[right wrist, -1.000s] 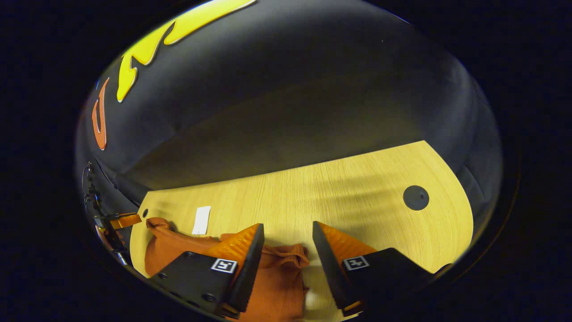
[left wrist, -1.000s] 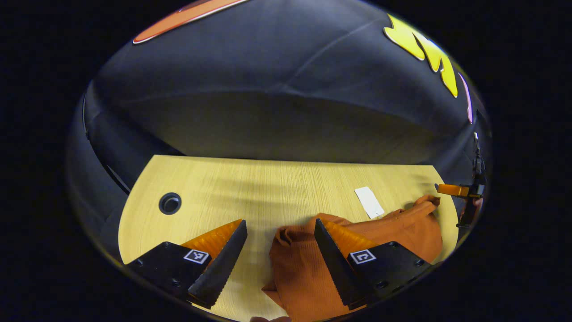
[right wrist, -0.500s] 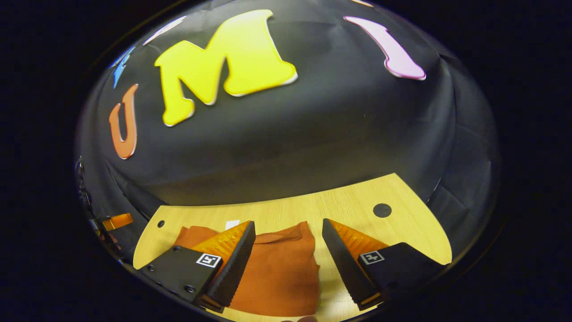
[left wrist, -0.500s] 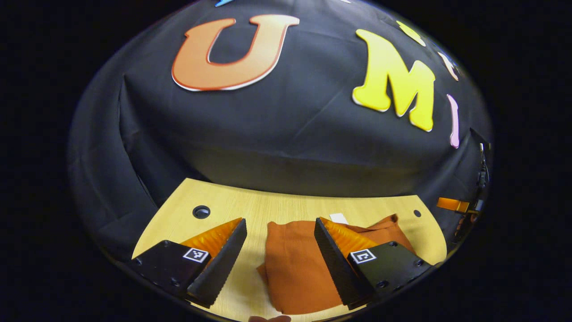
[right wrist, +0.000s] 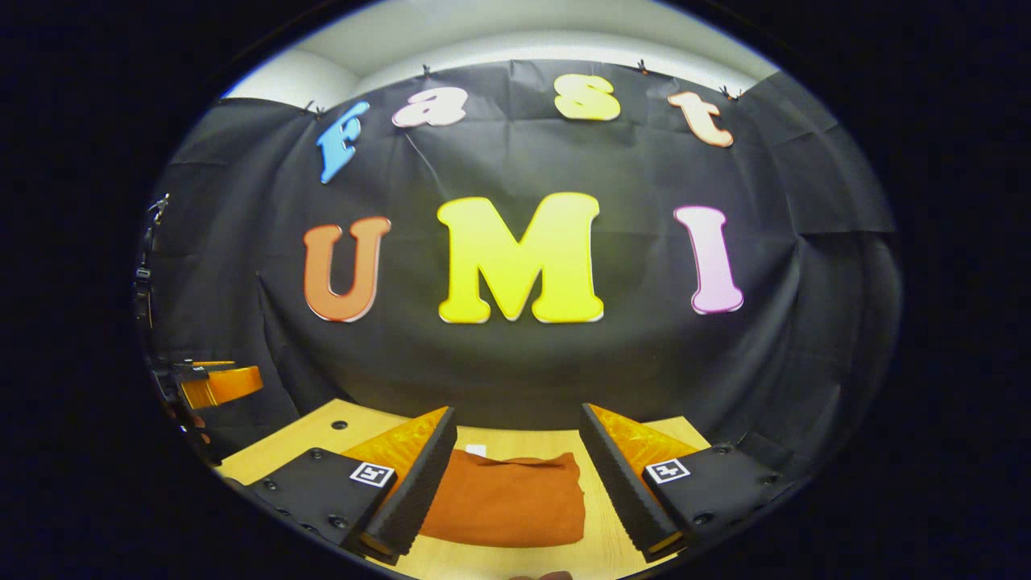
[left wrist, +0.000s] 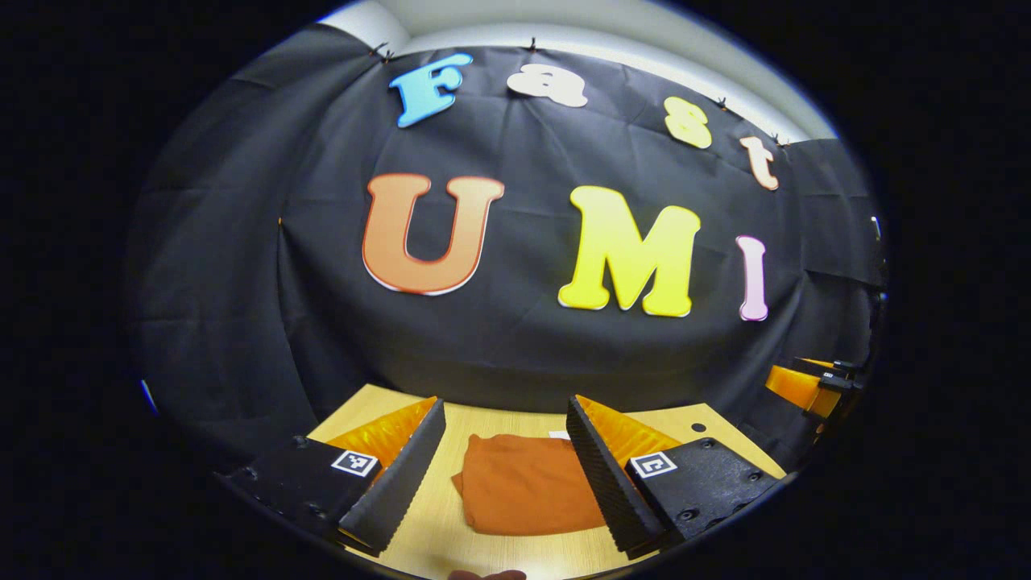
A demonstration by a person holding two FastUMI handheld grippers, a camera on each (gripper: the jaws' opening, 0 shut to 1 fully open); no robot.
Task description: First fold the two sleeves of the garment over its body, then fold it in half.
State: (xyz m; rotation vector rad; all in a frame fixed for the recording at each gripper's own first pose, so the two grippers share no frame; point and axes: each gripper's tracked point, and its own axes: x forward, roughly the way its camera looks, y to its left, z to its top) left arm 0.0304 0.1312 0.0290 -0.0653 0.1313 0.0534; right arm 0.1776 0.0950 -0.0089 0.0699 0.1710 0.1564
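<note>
The rust-orange garment lies folded into a compact rectangle on the wooden table; the same garment appears low in the right gripper view. My left gripper is open, raised above and short of the garment, nothing between its fingers. My right gripper is open too, held above the table's near side with its jaws wide apart. The right gripper shows at the far right edge of the left gripper view, and the left gripper at the far left of the right gripper view.
A small white card lies on the table just beyond the garment. Small dark holes sit in the tabletop near its far corners. The black cloth wall stands close behind the table.
Both grippers have lifted and pulled back from the garment, tilting up toward the wall. The garment, rumpled under the fingers before, now lies flat and folded farther off.
</note>
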